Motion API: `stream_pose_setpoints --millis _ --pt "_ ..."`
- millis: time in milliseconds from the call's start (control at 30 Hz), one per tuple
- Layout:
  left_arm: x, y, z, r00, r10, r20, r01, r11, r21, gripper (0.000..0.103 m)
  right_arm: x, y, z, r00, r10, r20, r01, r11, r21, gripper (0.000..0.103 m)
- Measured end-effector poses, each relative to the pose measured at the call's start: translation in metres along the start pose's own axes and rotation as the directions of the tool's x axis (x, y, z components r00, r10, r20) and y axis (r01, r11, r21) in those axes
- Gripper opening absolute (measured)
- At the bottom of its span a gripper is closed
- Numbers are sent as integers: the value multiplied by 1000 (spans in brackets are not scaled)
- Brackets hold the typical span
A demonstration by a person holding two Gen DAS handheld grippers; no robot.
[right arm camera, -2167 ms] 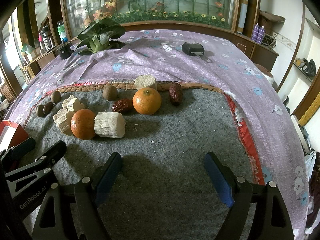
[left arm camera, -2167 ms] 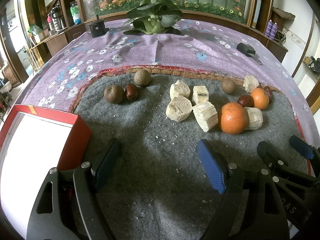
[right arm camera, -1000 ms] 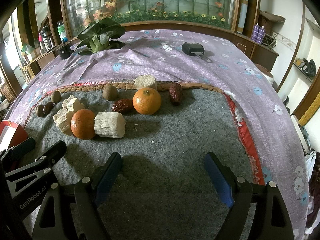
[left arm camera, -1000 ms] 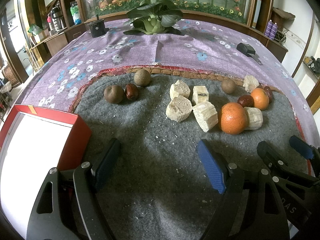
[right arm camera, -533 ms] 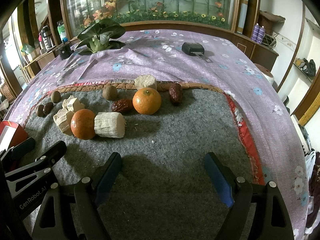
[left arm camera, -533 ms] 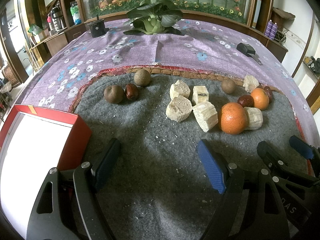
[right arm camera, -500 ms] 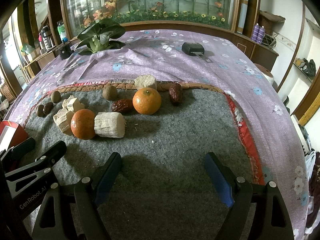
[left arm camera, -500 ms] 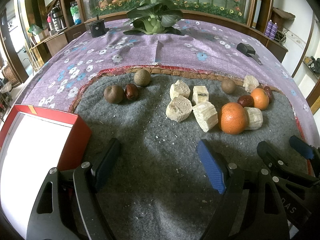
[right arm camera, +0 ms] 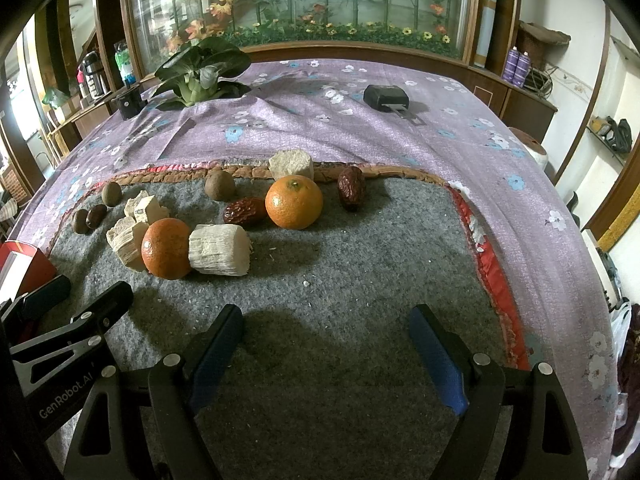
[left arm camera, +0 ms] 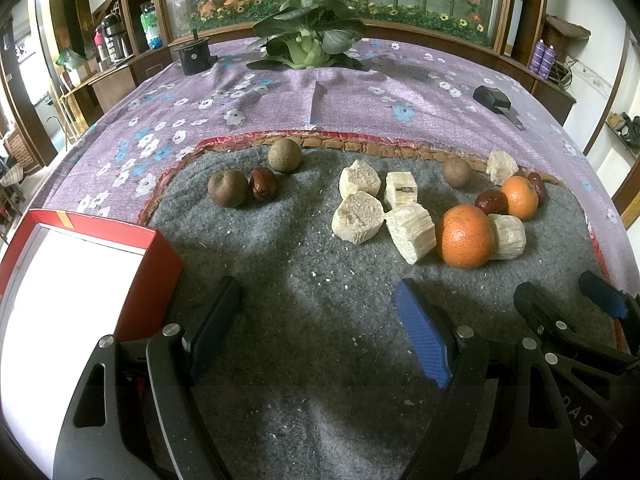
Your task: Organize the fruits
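Left gripper (left arm camera: 320, 328) and right gripper (right arm camera: 328, 356): jaws apart, empty, low in frame over grey felt (right arm camera: 360, 280). Oranges (right arm camera: 294, 202), dates (right arm camera: 352, 188), pale chunks (right arm camera: 220, 250) mid-frame; red box (left arm camera: 152, 264) at left. Orange likely firm, light, prone to roll: grip across widest part. Dates likely soft: light squeeze.

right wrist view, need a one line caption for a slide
Open right gripper hovers over a grey felt mat with two oranges, dates and pale chunks.
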State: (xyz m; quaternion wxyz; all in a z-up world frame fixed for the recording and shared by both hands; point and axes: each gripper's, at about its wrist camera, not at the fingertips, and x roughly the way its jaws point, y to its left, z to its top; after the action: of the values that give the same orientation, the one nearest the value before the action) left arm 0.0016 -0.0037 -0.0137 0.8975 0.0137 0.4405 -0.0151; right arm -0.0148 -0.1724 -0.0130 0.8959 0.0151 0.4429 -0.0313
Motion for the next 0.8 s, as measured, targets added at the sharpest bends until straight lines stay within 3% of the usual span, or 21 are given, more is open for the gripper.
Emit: stream_pose_setpoints --millis 533,700,800 --pt "1 -1 0 1000 -4 -4 4 1000 8 81 0 0 0 1000 0 0 0 1000 0 85" --pt "-6 6 5 996 -62 -58 62 998 9 81 -2 1 0 1000 -4 -2 4 1000 -1 86" --pt "-20 12 3 996 -78 -47 79 997 13 81 -6 -2 2 999 42 -9 -42 999 -34 84"
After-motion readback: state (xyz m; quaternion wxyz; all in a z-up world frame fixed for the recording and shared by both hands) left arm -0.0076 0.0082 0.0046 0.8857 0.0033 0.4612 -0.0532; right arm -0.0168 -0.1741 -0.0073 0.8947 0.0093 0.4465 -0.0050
